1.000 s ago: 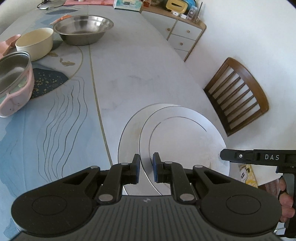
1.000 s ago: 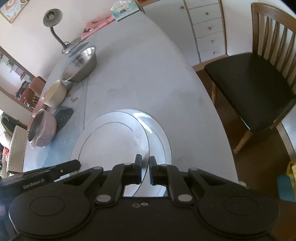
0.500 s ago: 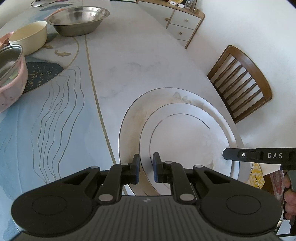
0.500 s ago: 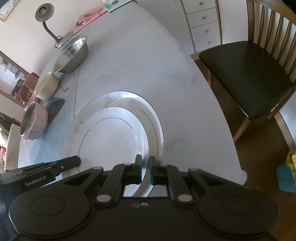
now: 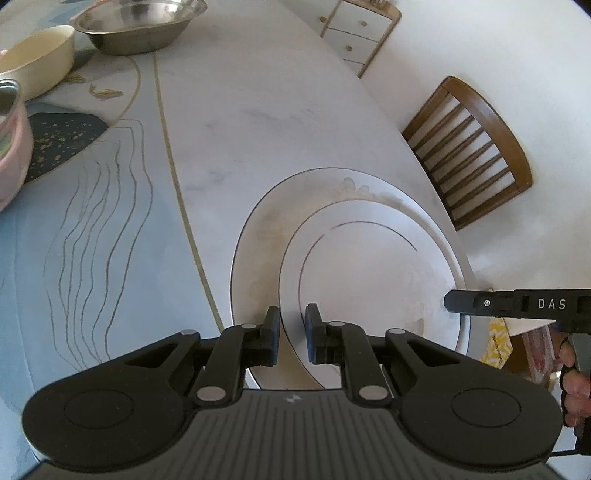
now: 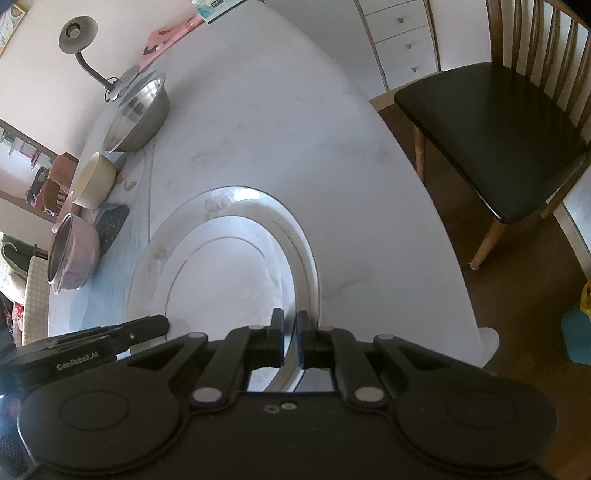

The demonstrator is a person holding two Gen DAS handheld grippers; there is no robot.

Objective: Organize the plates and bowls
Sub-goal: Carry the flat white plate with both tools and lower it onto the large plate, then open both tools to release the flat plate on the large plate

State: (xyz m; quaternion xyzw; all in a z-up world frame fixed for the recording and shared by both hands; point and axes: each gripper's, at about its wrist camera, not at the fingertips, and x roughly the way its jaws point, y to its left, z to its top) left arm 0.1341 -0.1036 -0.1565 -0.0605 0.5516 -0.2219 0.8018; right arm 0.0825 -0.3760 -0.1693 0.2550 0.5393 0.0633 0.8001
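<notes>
Bowls (image 5: 136, 27) far left; table (image 5: 258, 110) mid clear

left wrist view: sits just behind the left gripper (image 5: 292, 334), looking steeply down along its fingers, close over the plates (image 5: 369, 273)
right wrist view: same seat behind the right gripper (image 6: 290, 338), tilted down, close over the plates (image 6: 229, 273)
shared: plates, steel bowl (image 5: 138, 26) (image 6: 138, 114), cream bowl (image 5: 35, 59) (image 6: 94, 181), chair (image 5: 476, 147) (image 6: 491, 129); each view catches the other gripper at its edge

Left gripper (image 5: 292, 334) and right gripper (image 6: 290, 339) — jaws pinched nearly closed (angled downward).
</notes>
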